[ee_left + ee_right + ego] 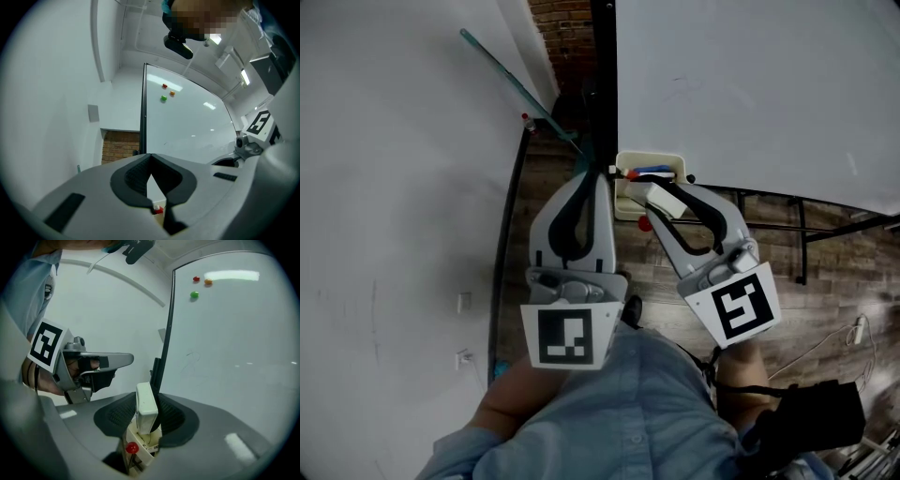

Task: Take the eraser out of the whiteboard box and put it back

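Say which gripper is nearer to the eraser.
Right. The right gripper holds the eraser between its jaws, over the whiteboard box. The left gripper, shut and empty, sits alongside at the box's left edge, clear of the eraser.

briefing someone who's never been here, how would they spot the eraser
Find the big whiteboard, then the small cream box at its lower left corner. Just above that box the right gripper pinches the eraser: a plain white block, unlike the red knob and blue marker at the box.

eraser (146,405): cream-white; whiteboard box (652,157): cream; magnets (194,295): red, orange, green; marker cube (566,338): black-white squares
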Tool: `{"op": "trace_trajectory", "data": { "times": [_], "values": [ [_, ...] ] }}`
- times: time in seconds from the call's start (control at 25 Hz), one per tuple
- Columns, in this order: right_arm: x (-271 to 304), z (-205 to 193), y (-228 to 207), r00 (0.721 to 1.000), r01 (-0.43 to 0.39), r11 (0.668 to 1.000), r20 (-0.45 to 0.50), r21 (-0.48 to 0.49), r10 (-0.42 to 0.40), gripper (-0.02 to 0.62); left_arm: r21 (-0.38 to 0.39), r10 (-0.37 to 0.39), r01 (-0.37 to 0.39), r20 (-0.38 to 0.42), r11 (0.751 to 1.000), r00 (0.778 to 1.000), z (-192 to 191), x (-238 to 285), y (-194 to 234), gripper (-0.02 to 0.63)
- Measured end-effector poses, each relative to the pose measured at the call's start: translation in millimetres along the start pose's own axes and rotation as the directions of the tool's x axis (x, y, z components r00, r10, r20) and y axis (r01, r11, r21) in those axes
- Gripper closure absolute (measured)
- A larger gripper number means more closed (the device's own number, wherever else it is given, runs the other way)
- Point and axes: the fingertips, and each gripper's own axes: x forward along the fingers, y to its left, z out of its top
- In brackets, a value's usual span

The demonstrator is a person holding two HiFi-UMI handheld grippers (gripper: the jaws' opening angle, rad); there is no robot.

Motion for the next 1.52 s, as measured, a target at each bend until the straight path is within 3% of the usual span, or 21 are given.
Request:
{"op": "trace_trajectory", "data": {
  "times": [0.92,1.52],
  "values": [
    [57.3,-60.7,8.7,0.979,-0.048,0.997,-0.196,0.055,0.058,0.454,-0.043,-0.022,0.018,-0.093,0.999,0.995,-40.7,31.8,45.8,0.601],
    [69.8,-89.5,14.7,0.964,-0.016,0.998,-0.263,0.065,0.033,0.439,-0.043,-0.039,0.034,-0.114,0.998,0.993,-46.2,27.1,51.4,0.601]
  ]
}}
